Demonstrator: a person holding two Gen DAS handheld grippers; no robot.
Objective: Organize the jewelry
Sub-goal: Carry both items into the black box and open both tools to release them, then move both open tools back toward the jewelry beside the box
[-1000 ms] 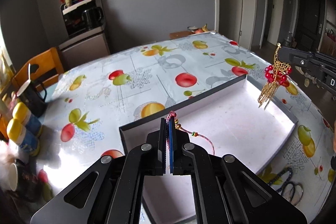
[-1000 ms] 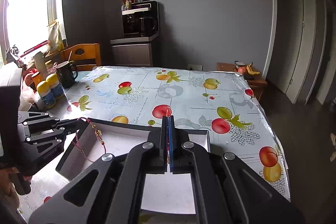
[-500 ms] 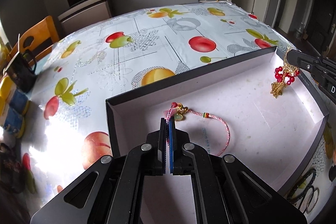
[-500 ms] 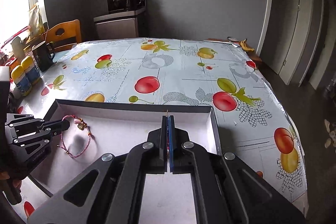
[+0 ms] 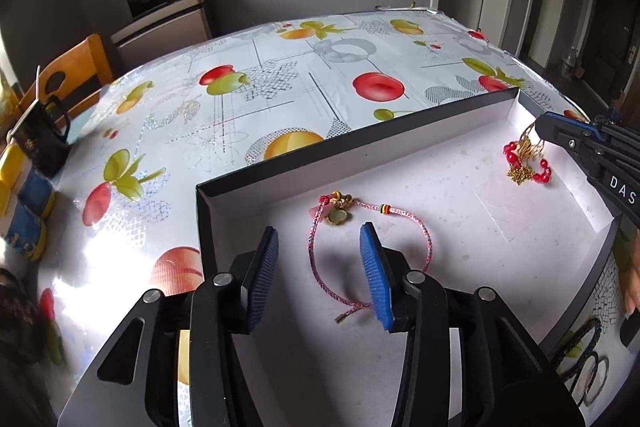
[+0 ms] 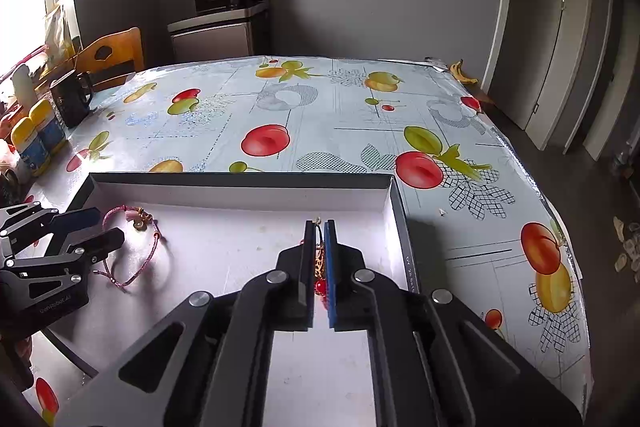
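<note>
A shallow black box with a white floor [image 5: 440,195] lies on the fruit-print table. A pink cord bracelet [image 5: 418,227] with a gold and green charm lies on the box floor between the fingers of my left gripper [image 5: 320,239], which is open. The bracelet also shows in the right wrist view [image 6: 148,251]. My right gripper [image 6: 319,225] is nearly shut on the top of a gold chain ornament with red beads [image 5: 526,163], which rests on the box floor at the right end. The ornament shows between the pads [image 6: 319,267].
Dark bangles [image 5: 584,359] lie on the table outside the box's right wall. Yellow-capped bottles [image 5: 20,203] and a black mug [image 5: 40,139] stand at the table's left edge. A wooden chair [image 6: 110,57] and a cabinet with a coffee machine [image 6: 224,11] stand beyond.
My left gripper opened and let go of the pink bracelet, which now lies in the box. My right gripper lowered the red-bead ornament onto the box floor.
</note>
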